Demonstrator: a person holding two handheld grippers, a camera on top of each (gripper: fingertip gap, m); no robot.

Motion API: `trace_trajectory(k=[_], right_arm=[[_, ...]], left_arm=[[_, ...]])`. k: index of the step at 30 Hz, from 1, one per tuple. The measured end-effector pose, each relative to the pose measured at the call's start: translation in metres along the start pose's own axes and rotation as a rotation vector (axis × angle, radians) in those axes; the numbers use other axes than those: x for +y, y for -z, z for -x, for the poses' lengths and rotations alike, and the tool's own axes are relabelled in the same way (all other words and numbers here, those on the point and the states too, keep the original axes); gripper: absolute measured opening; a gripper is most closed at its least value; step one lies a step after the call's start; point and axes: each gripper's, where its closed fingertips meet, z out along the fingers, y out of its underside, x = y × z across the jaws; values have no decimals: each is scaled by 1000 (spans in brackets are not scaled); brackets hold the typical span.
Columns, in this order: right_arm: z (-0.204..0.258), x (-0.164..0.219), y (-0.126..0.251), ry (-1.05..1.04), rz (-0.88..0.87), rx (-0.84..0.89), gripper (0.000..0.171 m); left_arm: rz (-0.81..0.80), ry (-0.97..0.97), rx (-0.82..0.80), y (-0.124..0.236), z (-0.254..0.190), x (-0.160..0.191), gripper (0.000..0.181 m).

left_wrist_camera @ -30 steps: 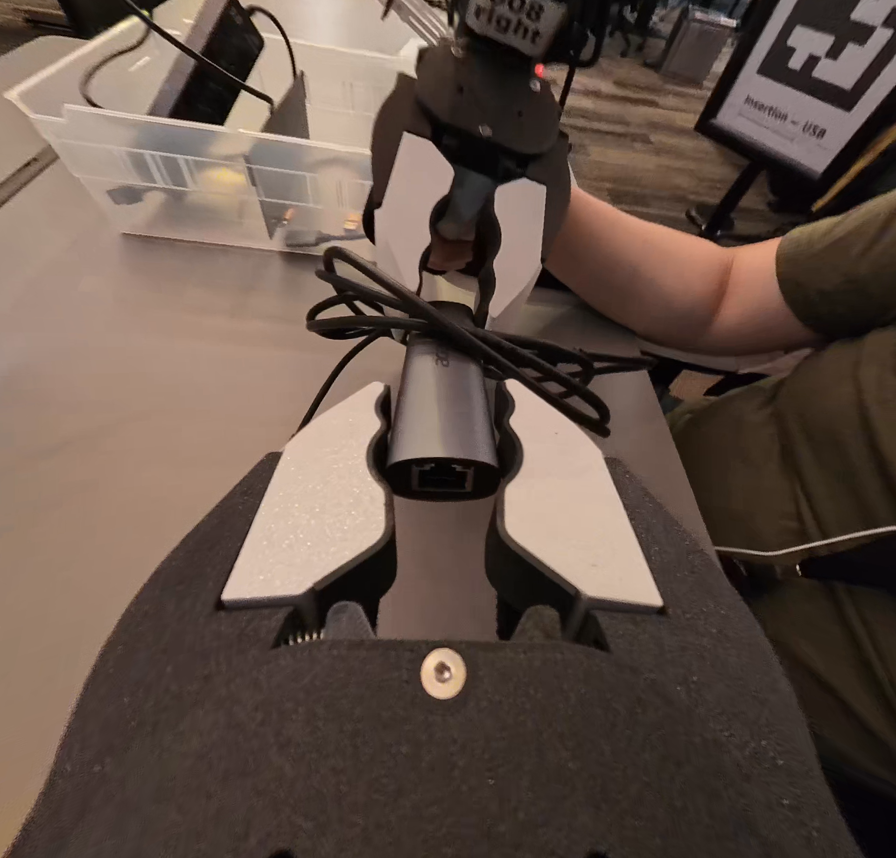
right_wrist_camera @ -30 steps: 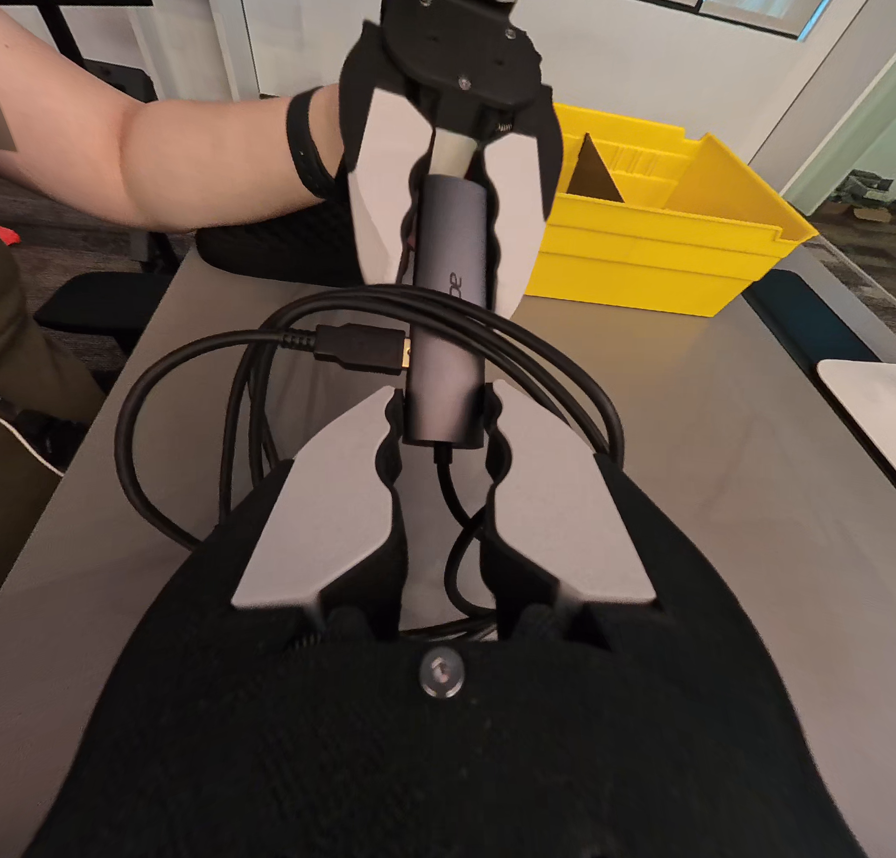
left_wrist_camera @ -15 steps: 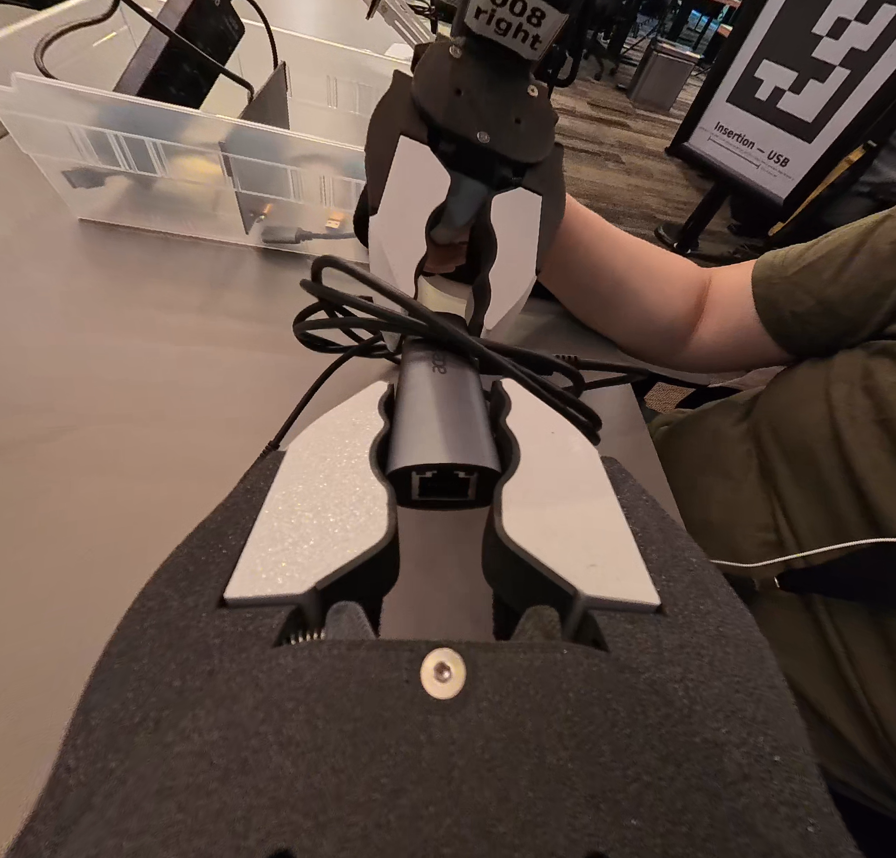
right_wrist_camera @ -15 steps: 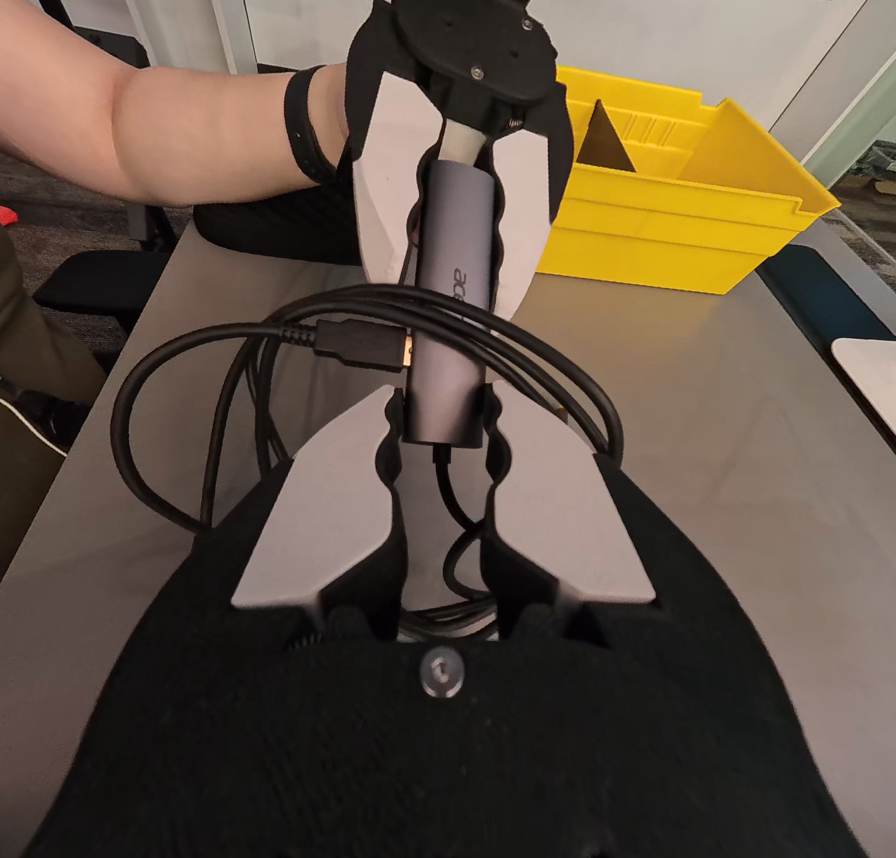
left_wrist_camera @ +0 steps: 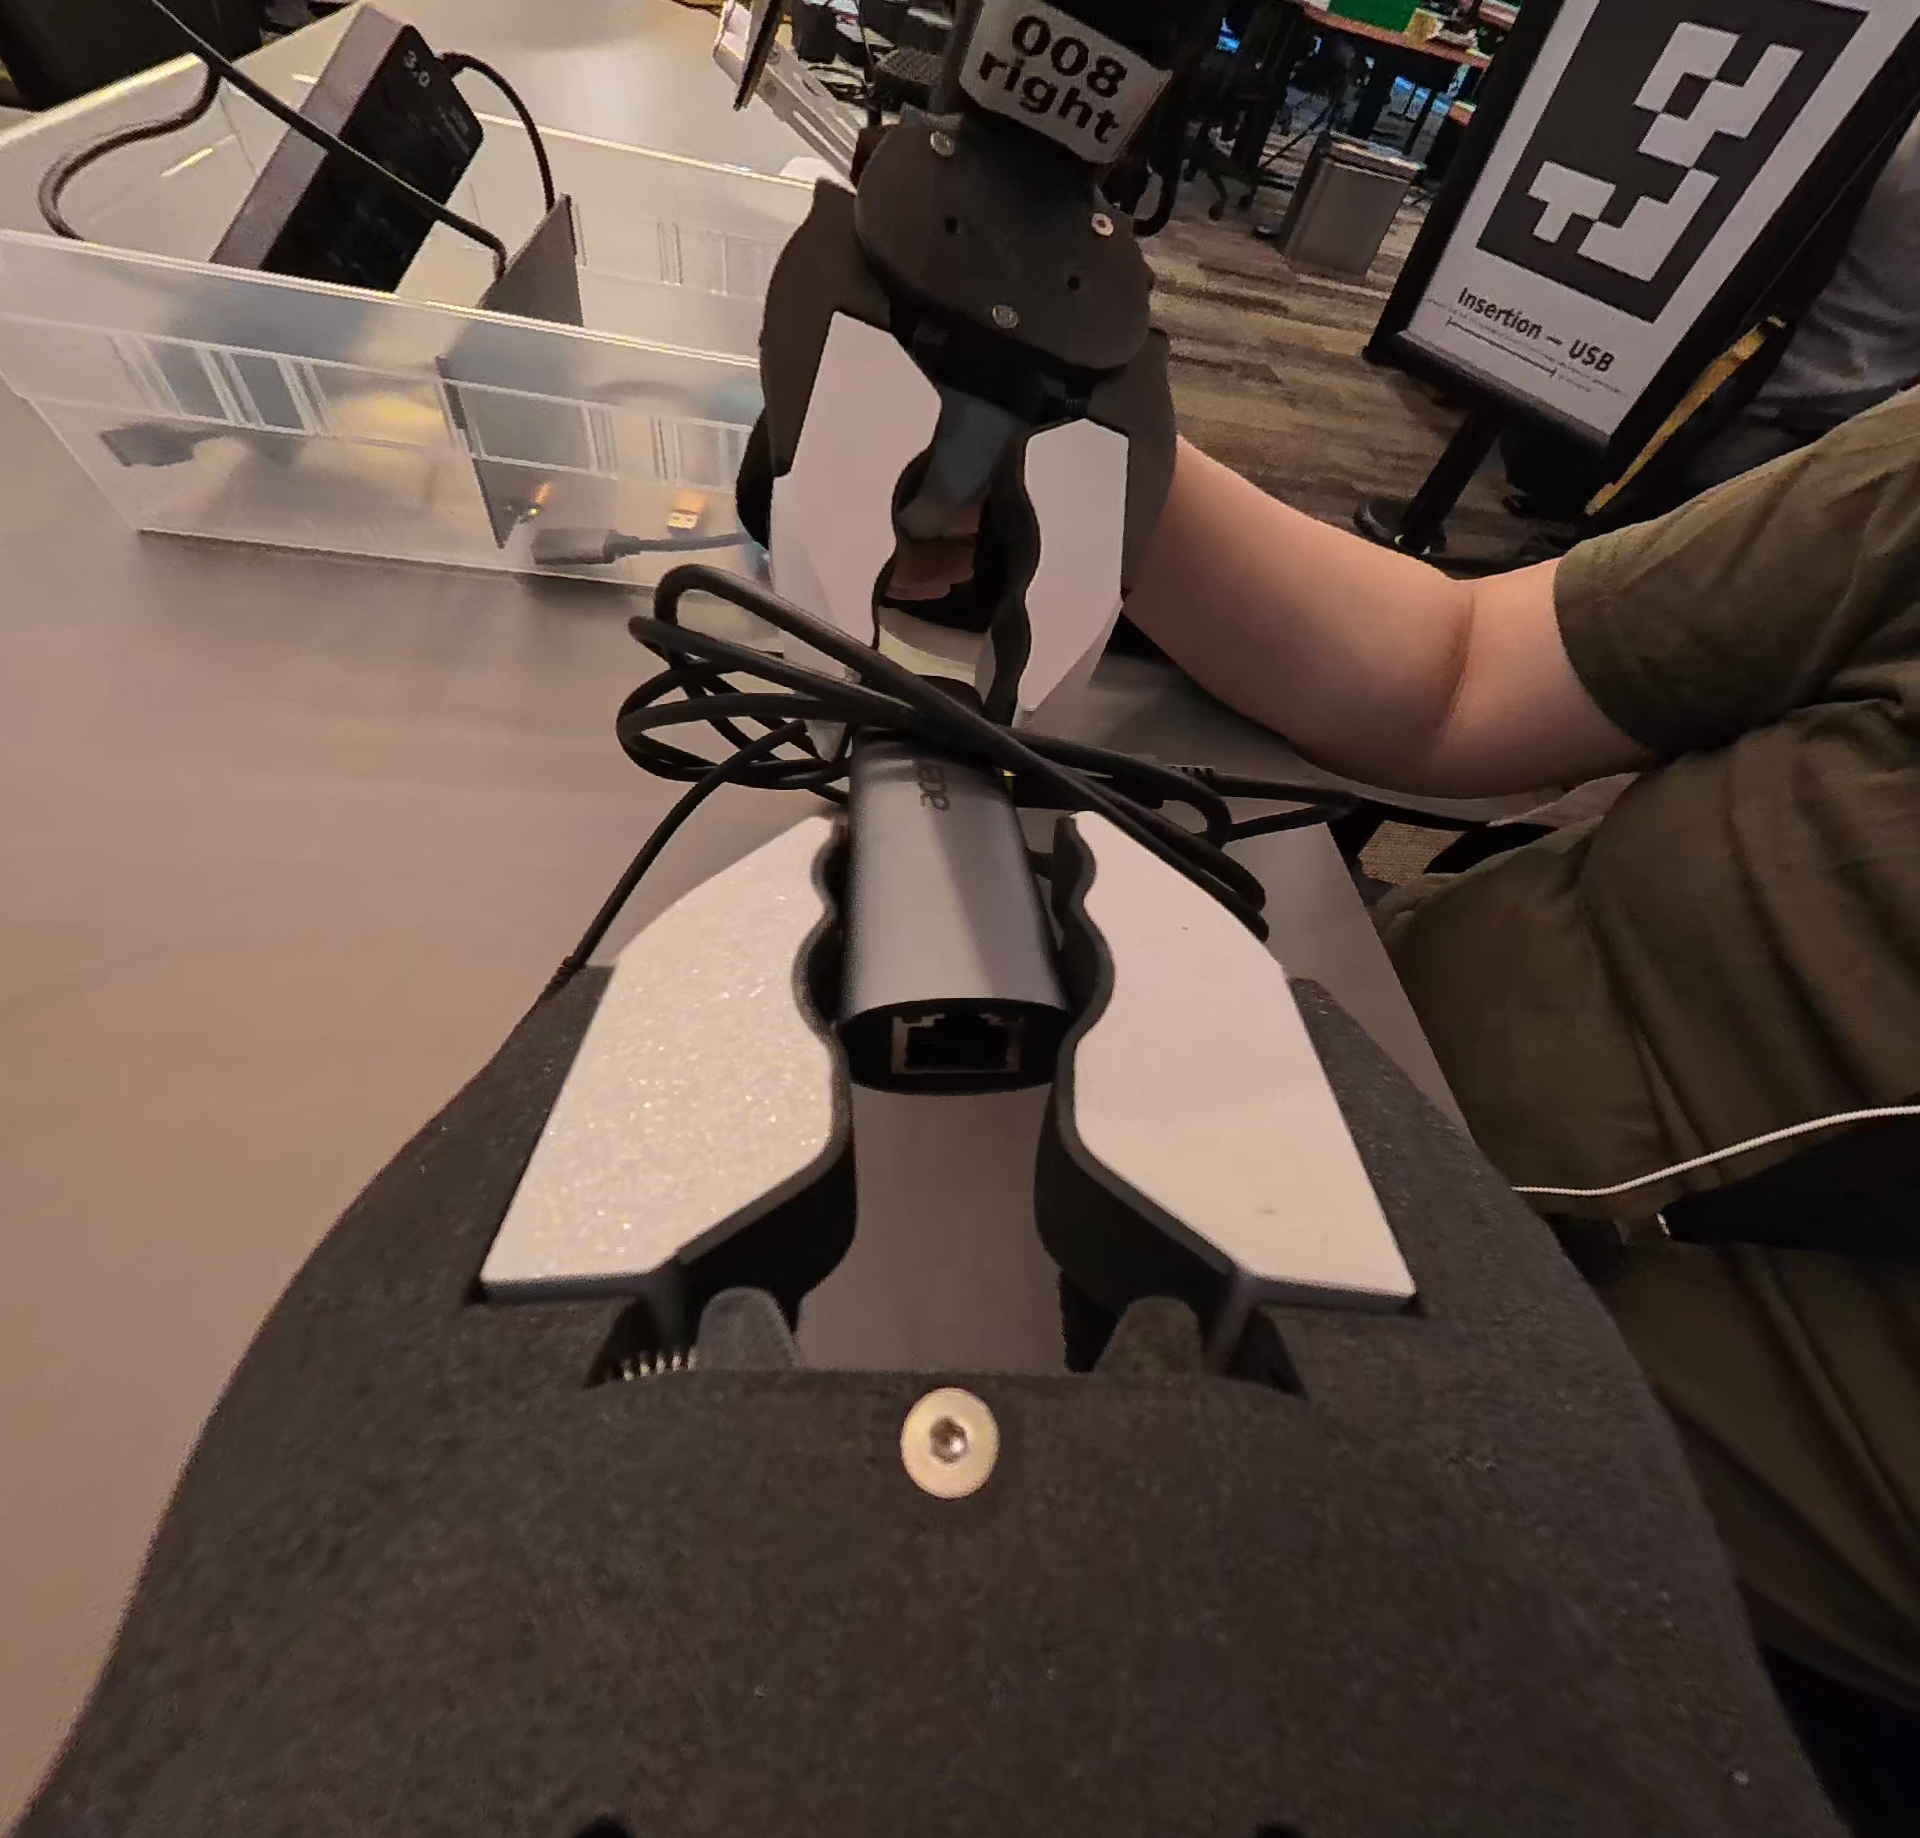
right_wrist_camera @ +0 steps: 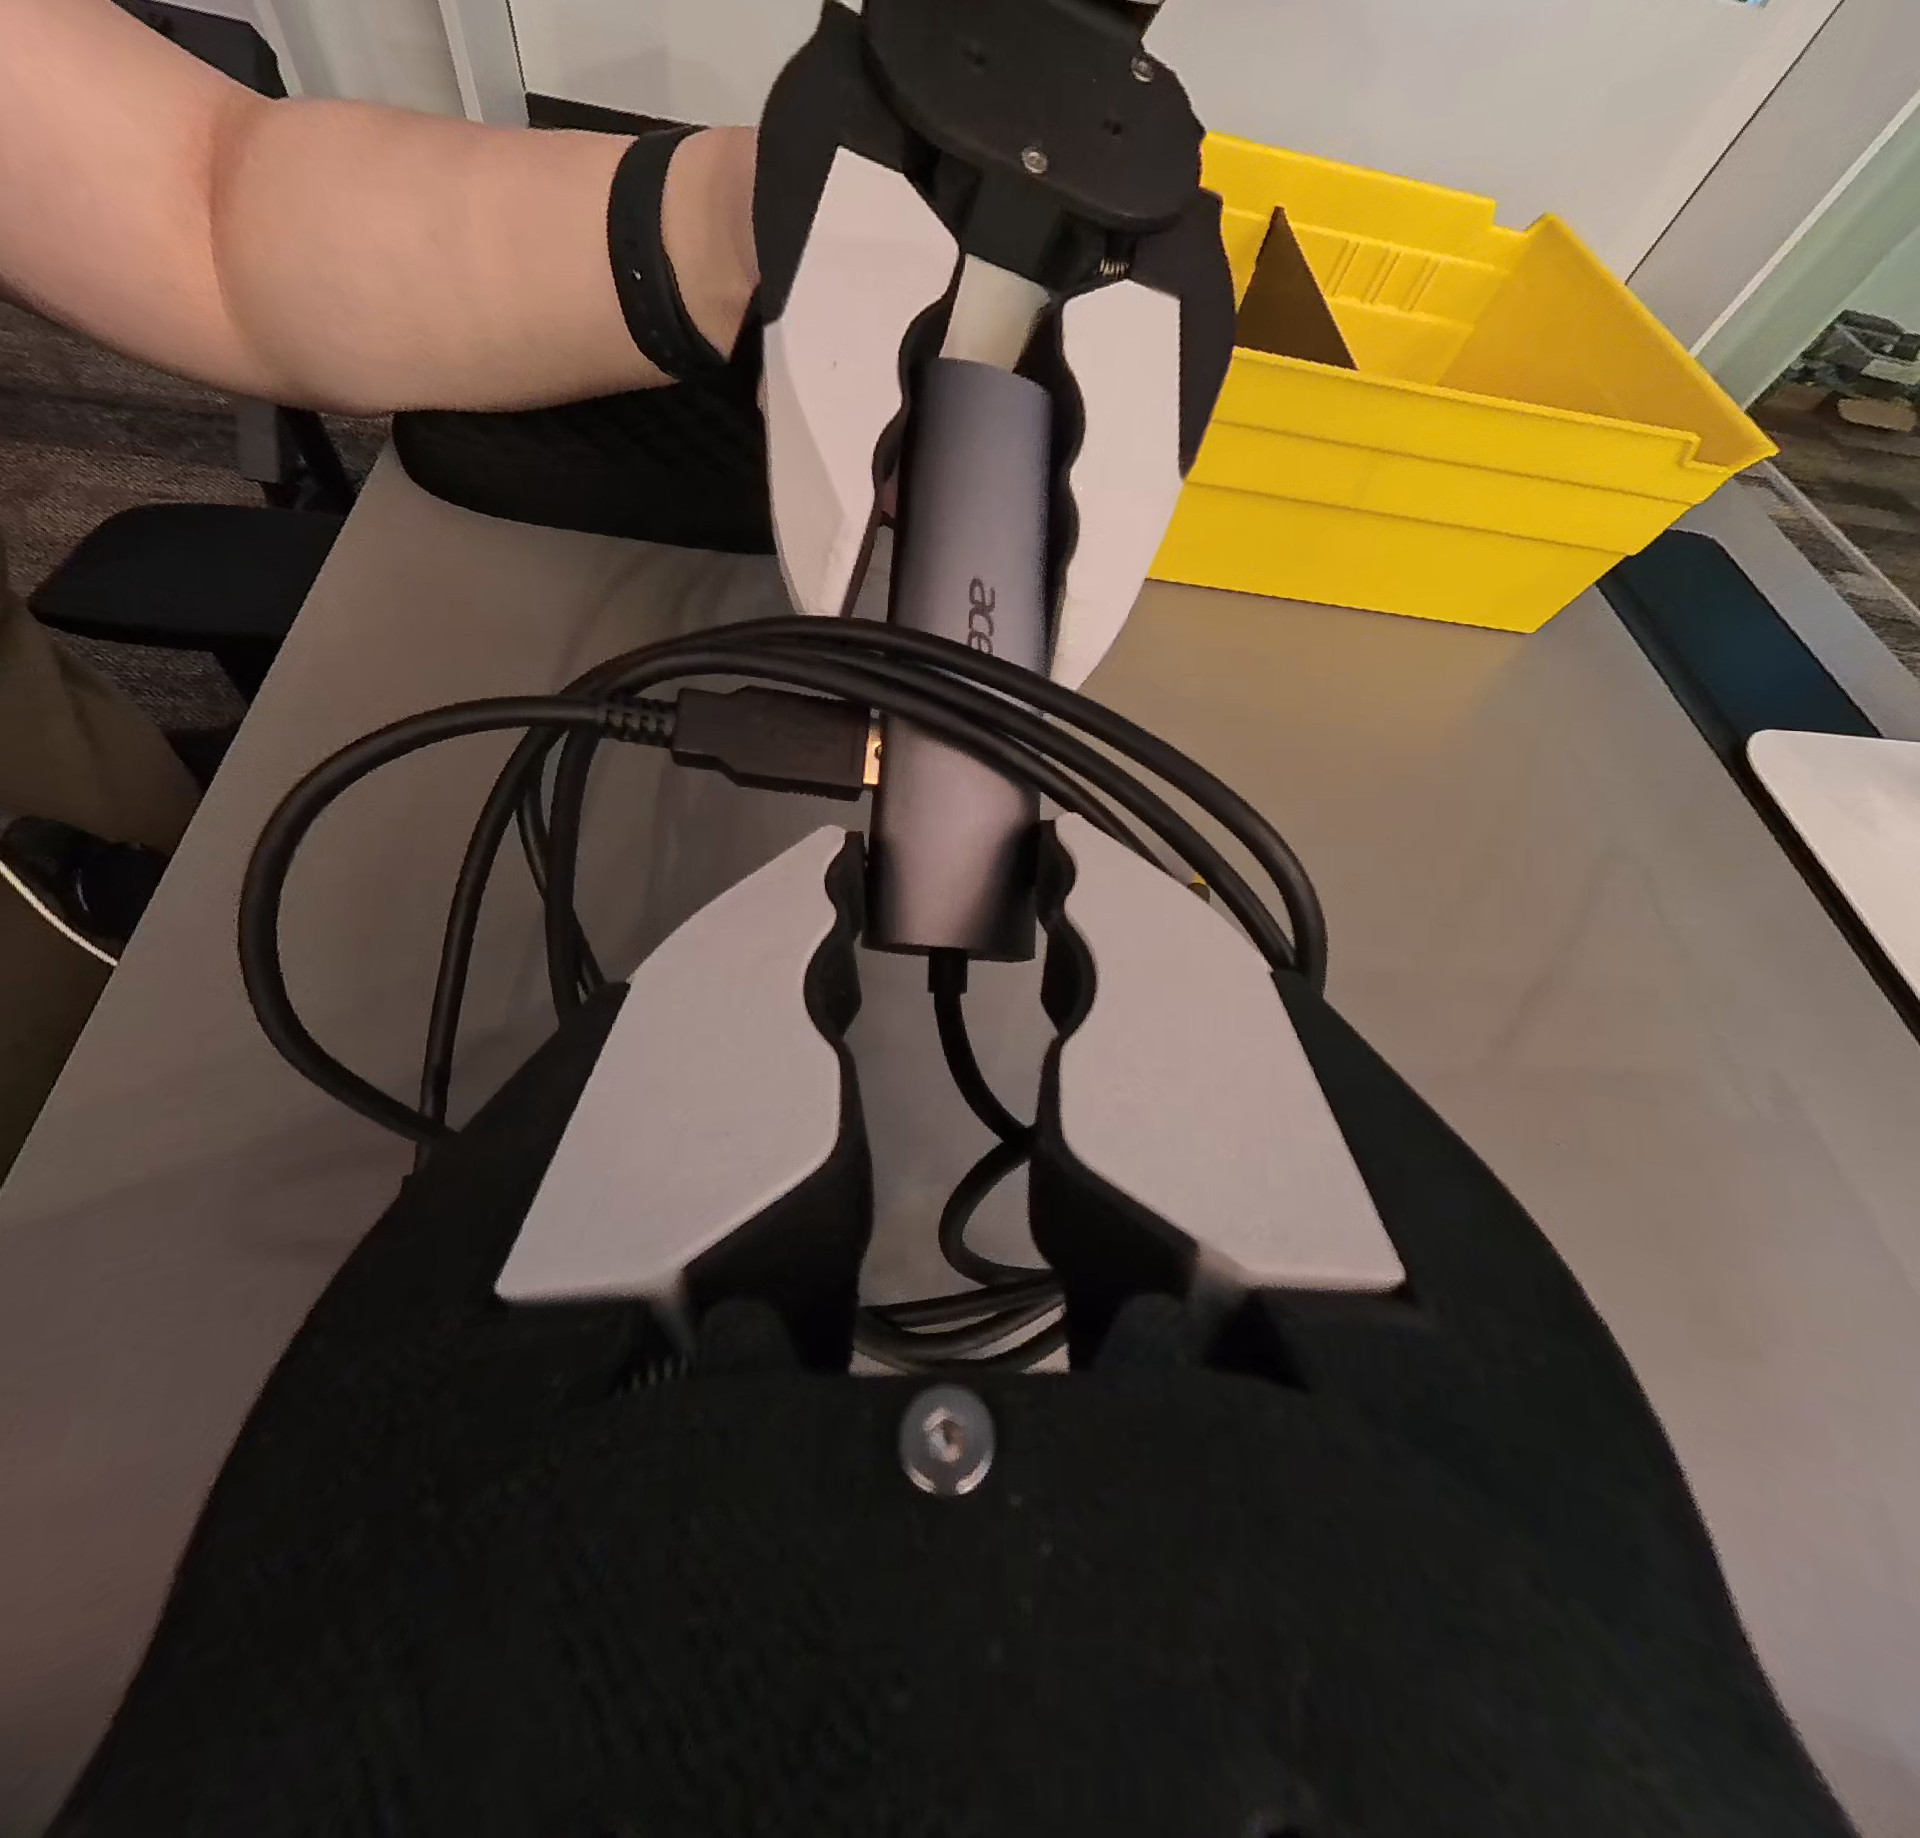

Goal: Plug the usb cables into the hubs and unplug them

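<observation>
A grey USB hub (left_wrist_camera: 940, 915) is held above the table between both grippers. My left gripper (left_wrist_camera: 945, 843) is shut on the end with the network port. My right gripper (right_wrist_camera: 948, 853) is shut on the other end, where the hub's own black lead (right_wrist_camera: 966, 1092) comes out. Each gripper faces the other: the right one shows in the left wrist view (left_wrist_camera: 935, 687), the left one in the right wrist view (right_wrist_camera: 966, 635). A black USB plug (right_wrist_camera: 769, 744) with a gold tip sits in the hub's side. Its black cable (right_wrist_camera: 343, 853) loops over the hub.
A clear plastic bin (left_wrist_camera: 416, 406) with a black device (left_wrist_camera: 364, 178) and loose cables stands on the grey table (left_wrist_camera: 260, 749). A yellow bin (right_wrist_camera: 1455, 458) stands behind the left gripper. A sign on a stand (left_wrist_camera: 1662, 147) is off the table. The person's forearm (left_wrist_camera: 1351, 635) reaches in. Left and right tips are no more than a few centimetres apart.
Both grippers keep their hold on the hub. The hub and grippers have swung a little together, so the clear bin and the yellow bin sit differently in the views.
</observation>
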Motion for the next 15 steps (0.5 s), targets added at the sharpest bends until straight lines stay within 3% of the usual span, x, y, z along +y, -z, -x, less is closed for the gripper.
trace_trajectory(k=[15], right_arm=[[-3,4,1,-9,19,13,33]], left_arm=[[11,10,-27,-3,5,1,36]])
